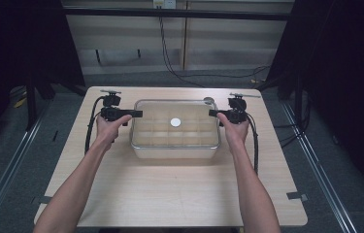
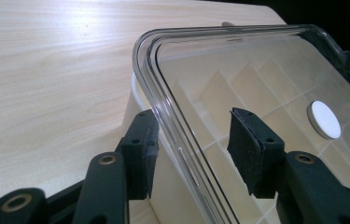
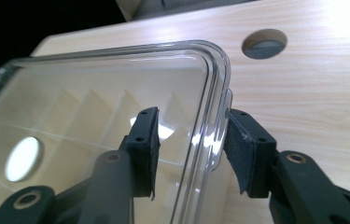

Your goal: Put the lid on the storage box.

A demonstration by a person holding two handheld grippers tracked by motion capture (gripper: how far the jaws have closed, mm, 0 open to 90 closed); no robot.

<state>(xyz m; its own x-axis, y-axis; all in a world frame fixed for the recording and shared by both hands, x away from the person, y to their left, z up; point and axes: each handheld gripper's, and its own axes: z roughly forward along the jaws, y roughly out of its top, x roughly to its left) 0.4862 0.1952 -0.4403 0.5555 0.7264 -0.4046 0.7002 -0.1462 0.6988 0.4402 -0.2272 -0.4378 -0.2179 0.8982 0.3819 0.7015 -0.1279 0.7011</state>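
both tongs are spread wide: left gripper (image 2: 191, 149) and right gripper (image 3: 191, 151) each sit around an edge of the clear lid (image 1: 175, 122). squeeze both together, then lift it level.

Open tongs (image 2: 193, 154) straddle the clear lid's (image 2: 238, 70) edge over the divided box (image 2: 137, 109).

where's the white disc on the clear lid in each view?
High view: white disc at the middle of the clear lid.
Left gripper view: disc at the right, beyond the right-hand jaw.
Right gripper view: disc at lower left, left of the jaws.
Shared landmark: the lid's rounded rim.
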